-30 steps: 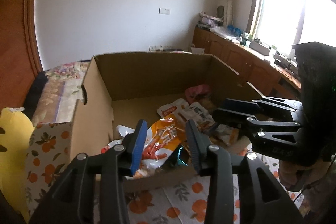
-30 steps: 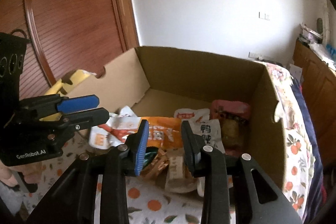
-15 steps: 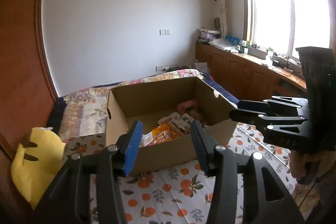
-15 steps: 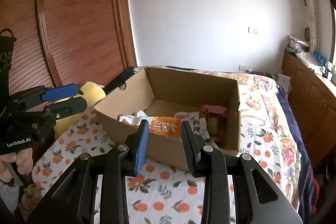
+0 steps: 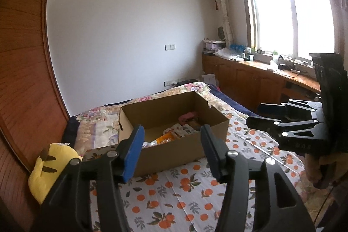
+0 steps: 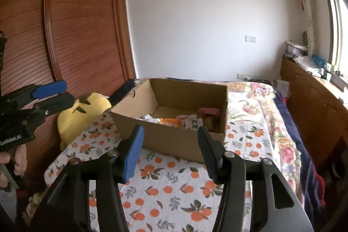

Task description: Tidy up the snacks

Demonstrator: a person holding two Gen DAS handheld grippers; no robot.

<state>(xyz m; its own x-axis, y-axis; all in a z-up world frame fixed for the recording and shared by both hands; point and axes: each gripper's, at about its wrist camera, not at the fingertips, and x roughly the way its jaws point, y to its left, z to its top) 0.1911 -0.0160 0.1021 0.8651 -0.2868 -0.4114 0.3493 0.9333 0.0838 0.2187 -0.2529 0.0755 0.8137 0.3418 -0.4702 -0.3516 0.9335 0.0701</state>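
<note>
An open cardboard box (image 5: 174, 151) stands on a bed with an orange-print cloth; it also shows in the right wrist view (image 6: 171, 140). Several snack packets lie inside it, among them an orange one (image 5: 166, 139) and a pink one (image 6: 208, 111). My left gripper (image 5: 173, 153) is open and empty, held back from the box's near wall. My right gripper (image 6: 169, 151) is open and empty, also back from the box. Each gripper shows at the edge of the other's view: the right one (image 5: 258, 116), the left one (image 6: 65, 91).
A yellow plush toy (image 5: 51, 163) lies at the bed's left edge, seen too in the right wrist view (image 6: 84, 116). A wooden wardrobe (image 6: 65, 36) stands to the left. Wooden cabinets (image 5: 250, 82) under a window run along the right. The orange-print cloth (image 6: 169, 188) lies before the box.
Both grippers have pulled well back and up from over the box. Their jaws have opened wider. The box now looks small and far.
</note>
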